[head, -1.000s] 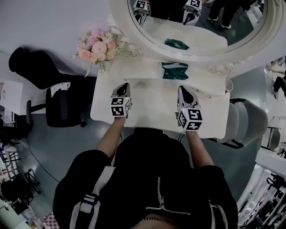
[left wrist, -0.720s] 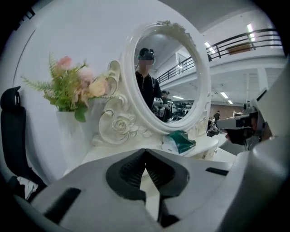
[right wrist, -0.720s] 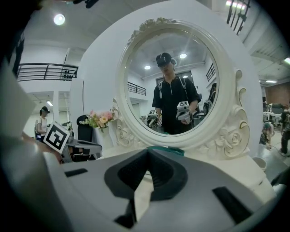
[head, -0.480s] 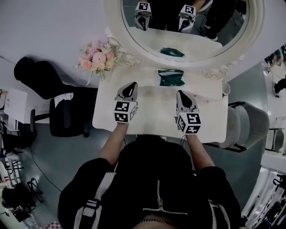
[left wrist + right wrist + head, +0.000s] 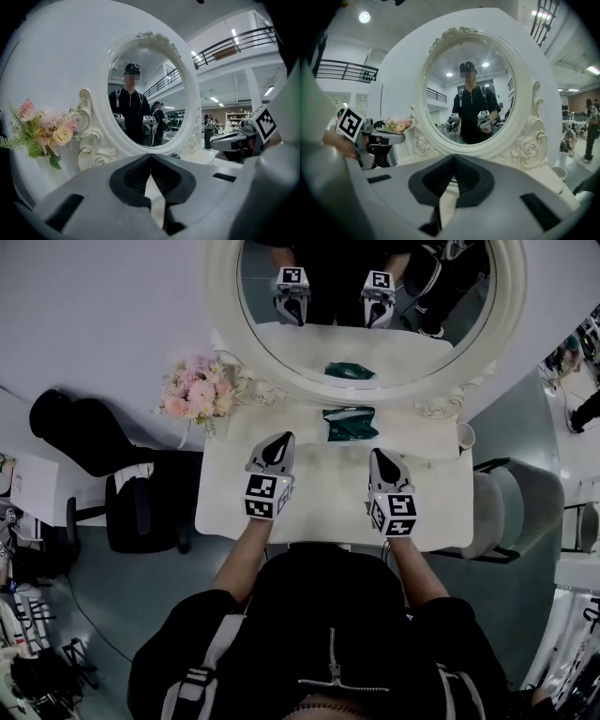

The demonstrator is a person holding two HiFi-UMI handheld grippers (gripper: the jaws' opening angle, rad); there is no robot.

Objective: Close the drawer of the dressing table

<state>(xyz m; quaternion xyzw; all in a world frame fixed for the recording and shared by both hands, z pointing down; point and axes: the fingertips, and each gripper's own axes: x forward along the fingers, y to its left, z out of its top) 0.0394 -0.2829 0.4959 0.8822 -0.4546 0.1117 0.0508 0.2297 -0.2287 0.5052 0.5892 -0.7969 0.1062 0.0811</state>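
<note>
The white dressing table (image 5: pixel 431 512) stands under the round mirror (image 5: pixel 225 296) in the head view. Its drawer front does not show; the table top and the person's body hide it. My left gripper (image 5: pixel 283 439) hangs above the left half of the top, shut and with nothing in it. My right gripper (image 5: pixel 378 455) hangs above the right half, also shut and bare. In the left gripper view the closed tips (image 5: pixel 150 155) point at the mirror (image 5: pixel 190 79). The right gripper view shows closed tips (image 5: pixel 453 156) below the mirror frame (image 5: pixel 525 140).
A green pouch (image 5: pixel 349 424) lies at the back of the top. A pink flower bouquet (image 5: pixel 195 390) stands at the back left corner, and a white cup (image 5: pixel 464 437) at the back right. A black chair (image 5: pixel 141 512) is on the left, a pale seat (image 5: pixel 530 507) on the right.
My left gripper has risen and moved inward toward the mirror, staying shut. The right gripper has stayed in place. The head view has shifted, showing more of the mirror.
</note>
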